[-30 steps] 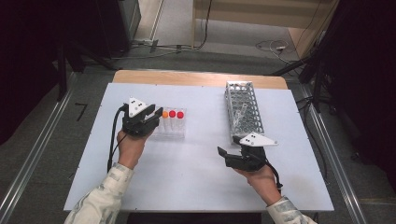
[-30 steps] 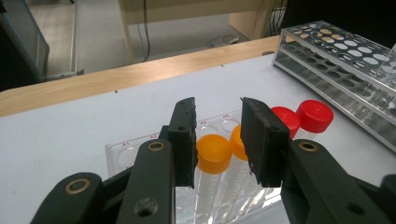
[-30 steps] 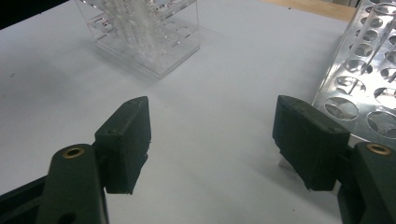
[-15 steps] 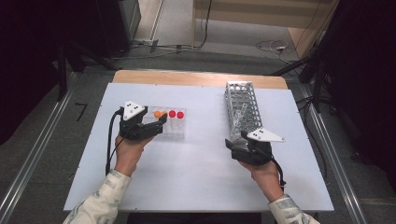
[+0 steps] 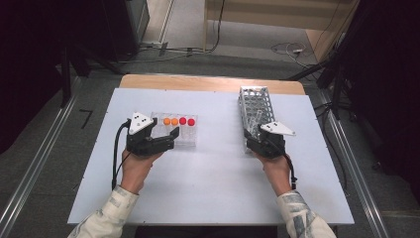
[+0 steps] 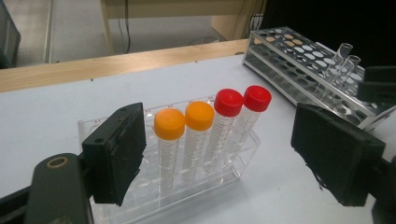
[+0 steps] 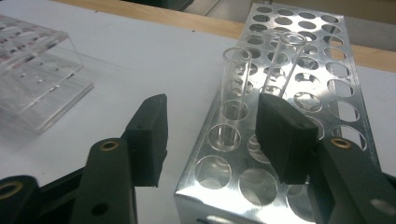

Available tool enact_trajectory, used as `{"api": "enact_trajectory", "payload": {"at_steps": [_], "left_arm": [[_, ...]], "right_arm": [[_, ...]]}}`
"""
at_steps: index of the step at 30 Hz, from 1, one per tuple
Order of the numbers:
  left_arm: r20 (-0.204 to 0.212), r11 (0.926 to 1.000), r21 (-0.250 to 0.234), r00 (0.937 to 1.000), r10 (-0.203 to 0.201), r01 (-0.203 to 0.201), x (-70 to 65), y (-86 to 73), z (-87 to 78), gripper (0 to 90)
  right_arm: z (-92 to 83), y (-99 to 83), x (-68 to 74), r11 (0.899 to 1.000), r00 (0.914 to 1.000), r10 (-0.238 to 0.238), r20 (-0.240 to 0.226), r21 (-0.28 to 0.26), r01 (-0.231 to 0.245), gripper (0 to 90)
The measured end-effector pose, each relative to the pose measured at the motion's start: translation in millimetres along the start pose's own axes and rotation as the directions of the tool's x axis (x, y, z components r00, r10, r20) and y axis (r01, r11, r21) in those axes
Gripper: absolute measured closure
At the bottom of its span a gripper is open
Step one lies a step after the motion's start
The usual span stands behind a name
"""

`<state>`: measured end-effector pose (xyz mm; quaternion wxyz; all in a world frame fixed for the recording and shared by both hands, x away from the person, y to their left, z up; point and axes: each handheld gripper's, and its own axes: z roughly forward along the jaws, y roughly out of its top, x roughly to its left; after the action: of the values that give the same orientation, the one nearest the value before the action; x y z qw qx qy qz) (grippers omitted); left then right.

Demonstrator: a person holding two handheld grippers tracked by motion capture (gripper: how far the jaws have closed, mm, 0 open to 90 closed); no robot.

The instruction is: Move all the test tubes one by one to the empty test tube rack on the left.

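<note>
Right gripper view finds your right gripper (image 7: 210, 135) half-open, jaws just closing astride the nearer glass tube (image 7: 232, 93) without pressing it, in the metal rack (image 7: 299, 84) near the table's right edge: centre it and close gently before lifting straight up.
</note>
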<state>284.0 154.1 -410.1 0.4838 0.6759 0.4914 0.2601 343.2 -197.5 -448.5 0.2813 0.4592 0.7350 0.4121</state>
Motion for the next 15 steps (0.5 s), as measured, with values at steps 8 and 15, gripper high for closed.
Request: {"api": "enact_trajectory", "payload": {"at_steps": [8, 15], "left_arm": [[0.010, 0.9999, 0.007, 0.9999, 0.008, -0.008, -3.1, -1.1, 1.6, 17.7], [0.015, 0.9999, 0.011, 0.9998, 0.010, -0.010, -4.8, -1.5, 2.4, 17.7]], "right_arm": [[16.7, 4.8, -5.2, 1.000, 0.9992, 0.012, 0.039, -0.004, -0.011, 58.1], [22.8, 7.2, -6.3, 1.000, 0.9986, 0.009, 0.053, 0.010, -0.009, 64.8]]}}
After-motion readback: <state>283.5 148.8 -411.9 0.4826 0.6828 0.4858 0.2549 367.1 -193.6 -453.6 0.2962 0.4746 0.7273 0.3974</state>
